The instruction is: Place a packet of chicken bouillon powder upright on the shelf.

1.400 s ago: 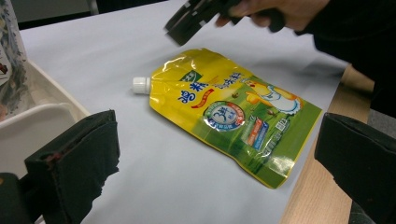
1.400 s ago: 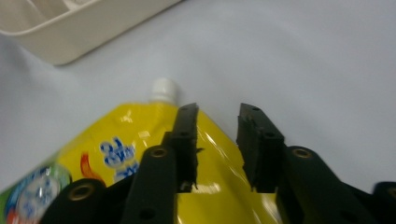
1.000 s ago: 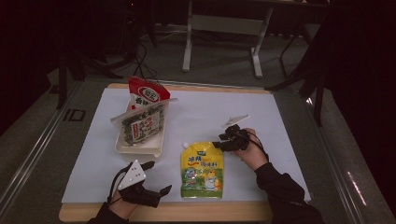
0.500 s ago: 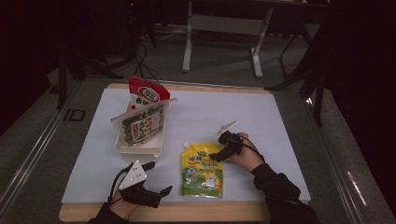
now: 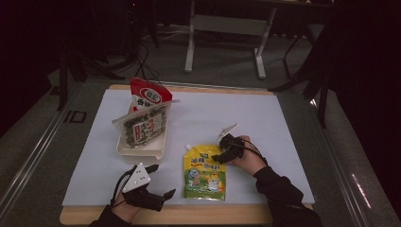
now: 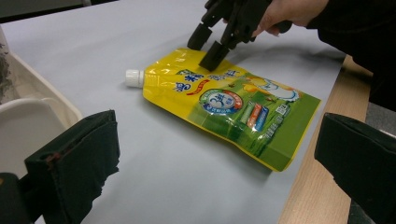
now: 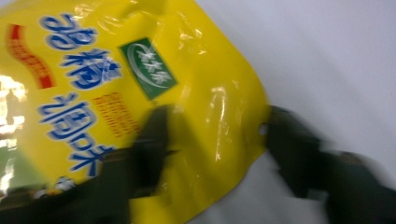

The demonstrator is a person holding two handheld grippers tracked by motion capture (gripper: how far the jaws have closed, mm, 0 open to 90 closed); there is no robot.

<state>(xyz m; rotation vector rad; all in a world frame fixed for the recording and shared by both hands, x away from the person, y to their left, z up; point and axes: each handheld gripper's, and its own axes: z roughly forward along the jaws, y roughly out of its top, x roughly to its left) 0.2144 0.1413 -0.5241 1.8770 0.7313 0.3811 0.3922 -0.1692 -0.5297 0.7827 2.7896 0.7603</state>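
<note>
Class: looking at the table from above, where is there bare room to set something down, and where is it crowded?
Free: the white sheet right of the tray and beyond the yellow pouch, plus its left strip beside the tray. Crowded: the near edge, where the left gripper, pouch and right gripper sit close together.

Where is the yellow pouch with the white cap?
In the high view the yellow pouch lies flat on the white sheet near its front edge, right of the white tray, with the right gripper at its upper right edge.

White tray (image 5: 142, 150) holds seaweed packet (image 5: 142, 126) — red bag (image 5: 149, 96) behind.
</note>
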